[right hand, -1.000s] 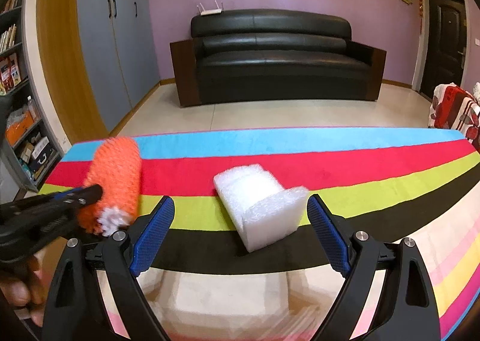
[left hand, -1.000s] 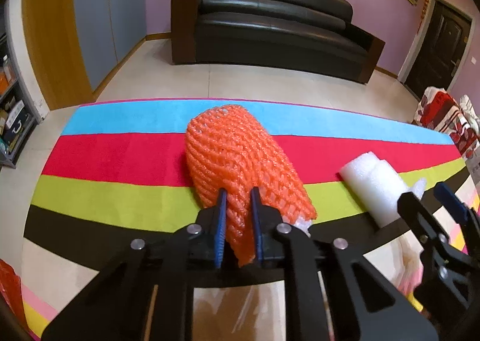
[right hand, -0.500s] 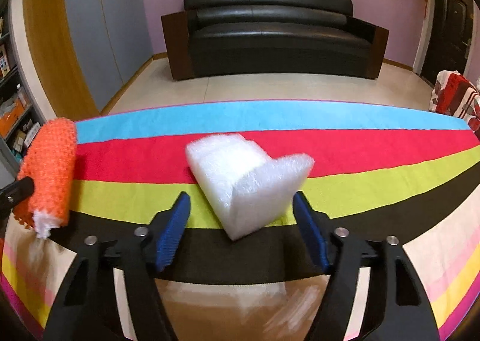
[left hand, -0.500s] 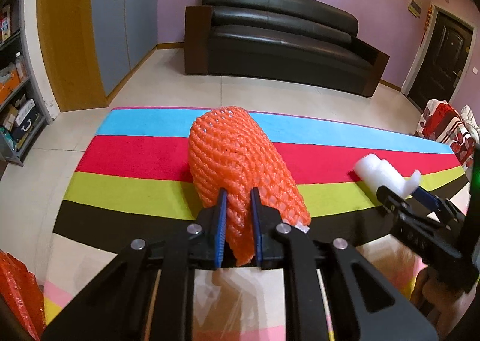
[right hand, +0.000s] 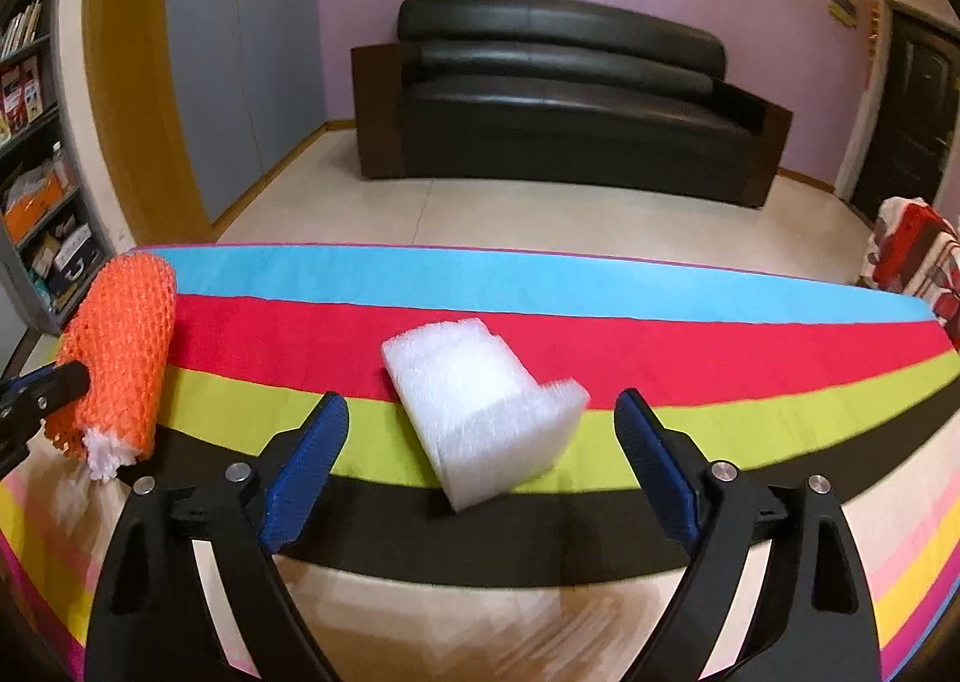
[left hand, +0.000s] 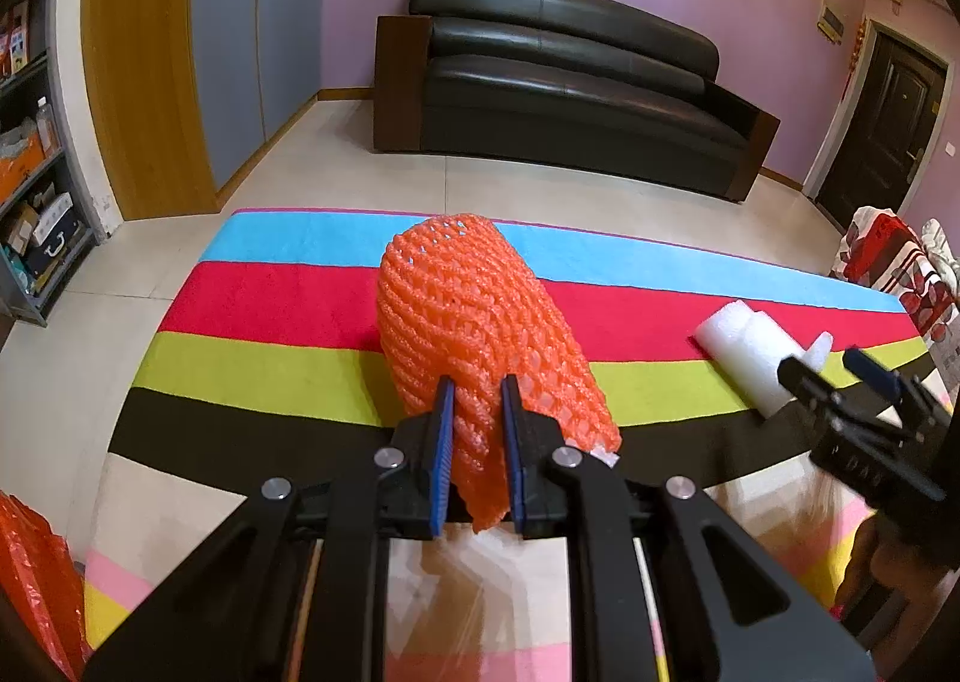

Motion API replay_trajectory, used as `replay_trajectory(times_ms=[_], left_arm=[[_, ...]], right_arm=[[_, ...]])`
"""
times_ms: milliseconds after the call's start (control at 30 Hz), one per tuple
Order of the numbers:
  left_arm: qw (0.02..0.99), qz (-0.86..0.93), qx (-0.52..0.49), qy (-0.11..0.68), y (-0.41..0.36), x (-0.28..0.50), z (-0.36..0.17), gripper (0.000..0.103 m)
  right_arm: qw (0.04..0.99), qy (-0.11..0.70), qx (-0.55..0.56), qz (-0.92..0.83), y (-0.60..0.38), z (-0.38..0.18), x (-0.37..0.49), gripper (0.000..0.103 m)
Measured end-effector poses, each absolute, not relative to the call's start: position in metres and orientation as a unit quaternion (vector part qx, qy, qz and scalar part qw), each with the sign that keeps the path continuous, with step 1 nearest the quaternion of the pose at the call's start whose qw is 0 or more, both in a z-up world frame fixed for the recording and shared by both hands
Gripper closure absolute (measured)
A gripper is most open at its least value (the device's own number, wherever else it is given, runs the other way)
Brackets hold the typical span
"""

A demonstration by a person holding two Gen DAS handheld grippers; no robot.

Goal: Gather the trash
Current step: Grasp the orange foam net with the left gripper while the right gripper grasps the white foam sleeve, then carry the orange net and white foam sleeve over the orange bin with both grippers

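Gripping one orange foam net (left hand: 474, 334) – left gripper (left hand: 474, 418) has its jaws clamped on the net's near end, the rest sticking out forward. Right view: right gripper (right hand: 480, 430) has jaws spread wide – one white foam piece (right hand: 480, 412) between them on the striped rug (right hand: 720, 358), untouched.

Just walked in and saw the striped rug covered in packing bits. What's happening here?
A person with a claw in each hand is picking up trash. The left claw is shut on an orange foam net. The right claw is open, its fingers either side of a white foam piece lying on the rug, not gripping it.
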State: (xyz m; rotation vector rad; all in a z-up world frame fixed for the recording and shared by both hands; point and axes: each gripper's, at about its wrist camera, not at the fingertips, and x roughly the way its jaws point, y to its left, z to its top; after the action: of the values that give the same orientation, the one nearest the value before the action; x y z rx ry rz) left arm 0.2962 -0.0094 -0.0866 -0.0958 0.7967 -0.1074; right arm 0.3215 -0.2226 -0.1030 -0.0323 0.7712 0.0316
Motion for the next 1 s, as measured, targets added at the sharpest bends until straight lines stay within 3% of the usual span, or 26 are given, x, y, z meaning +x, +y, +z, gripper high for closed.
replay_trajectory(times_ms=[167,333,1000], left_arm=[[0.920,-0.056,-0.040,0.385,-0.009,0.294,-0.084,0.088],[0.921,-0.055,-0.035,0.385,-0.005,0.294,-0.082,0.088],[0.929,-0.045,-0.035,0.366,0.011,0.235,-0.056,0.088]], right_arm=[[0.907,0.417,-0.040,0.032,-0.220,-0.116,0.343,0.019],[0.893,0.448,-0.028,0.032,-0.225,-0.129,0.351,0.043],[0.943,0.334,-0.013,0.005,-0.190,-0.060,0.216,0.045]])
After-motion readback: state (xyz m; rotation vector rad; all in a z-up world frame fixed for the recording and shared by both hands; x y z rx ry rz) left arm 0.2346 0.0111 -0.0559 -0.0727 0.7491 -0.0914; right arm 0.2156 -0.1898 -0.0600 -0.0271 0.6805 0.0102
